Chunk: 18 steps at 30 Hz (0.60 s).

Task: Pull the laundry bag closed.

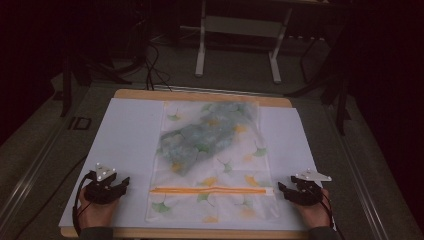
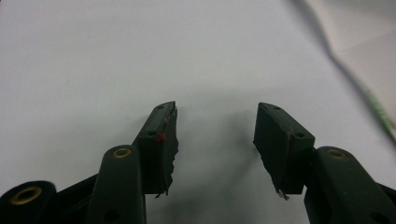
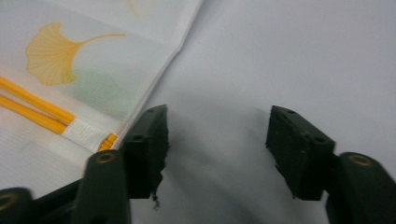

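A translucent white bag [image 1: 212, 160] printed with yellow and green ginkgo leaves lies flat on the white sheet [image 1: 125, 135], with something bluish-grey [image 1: 205, 137] inside its far half. An orange zipper strip [image 1: 210, 190] runs across the bag near its front end. My left gripper [image 1: 123, 183] rests on the sheet left of the bag, open, nothing between its jaws [image 2: 215, 135]. My right gripper [image 1: 281, 189] rests just right of the bag's near corner, open and empty [image 3: 217, 140]. In the right gripper view the bag's edge [image 3: 154, 88] and the zipper's end [image 3: 32, 105] lie beside the left jaw.
The white sheet covers a wooden table [image 1: 200, 95] whose edge shows at the back. Beyond it stand a metal frame's legs [image 1: 200, 50] and cables on a dark floor. Bare sheet lies either side of the bag.
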{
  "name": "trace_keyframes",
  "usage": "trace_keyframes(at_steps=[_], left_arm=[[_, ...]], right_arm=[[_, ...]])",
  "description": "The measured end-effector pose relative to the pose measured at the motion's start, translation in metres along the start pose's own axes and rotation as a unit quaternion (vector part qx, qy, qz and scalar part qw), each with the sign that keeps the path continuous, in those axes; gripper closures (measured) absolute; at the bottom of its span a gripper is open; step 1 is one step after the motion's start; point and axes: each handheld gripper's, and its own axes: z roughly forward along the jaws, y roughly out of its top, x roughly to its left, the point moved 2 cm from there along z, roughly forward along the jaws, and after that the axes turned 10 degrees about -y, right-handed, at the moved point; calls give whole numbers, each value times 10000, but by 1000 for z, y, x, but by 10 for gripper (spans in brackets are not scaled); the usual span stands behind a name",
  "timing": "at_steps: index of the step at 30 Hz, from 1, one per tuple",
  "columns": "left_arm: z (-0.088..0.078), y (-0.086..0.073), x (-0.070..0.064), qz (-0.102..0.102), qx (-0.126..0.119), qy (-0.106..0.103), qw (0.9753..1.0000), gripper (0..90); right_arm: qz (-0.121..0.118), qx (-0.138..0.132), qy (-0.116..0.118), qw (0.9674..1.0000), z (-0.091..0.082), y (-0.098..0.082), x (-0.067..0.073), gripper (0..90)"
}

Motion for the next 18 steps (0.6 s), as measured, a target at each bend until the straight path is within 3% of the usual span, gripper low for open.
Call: trace_keyframes(at_steps=[2, 12, 18], left_arm=[[-2, 1, -2, 126, -54, -75, 9999, 489], [-4, 0, -2, 252, -113, -397, 9988, 505], [-6, 2, -7, 413, -129, -440, 9981, 504]], right_arm=[[-92, -61, 75, 9999, -2, 2, 2, 440], [-169, -46, 204, 9996, -5, 3, 3, 465], [-255, -37, 345, 9991, -6, 5, 6, 490]])
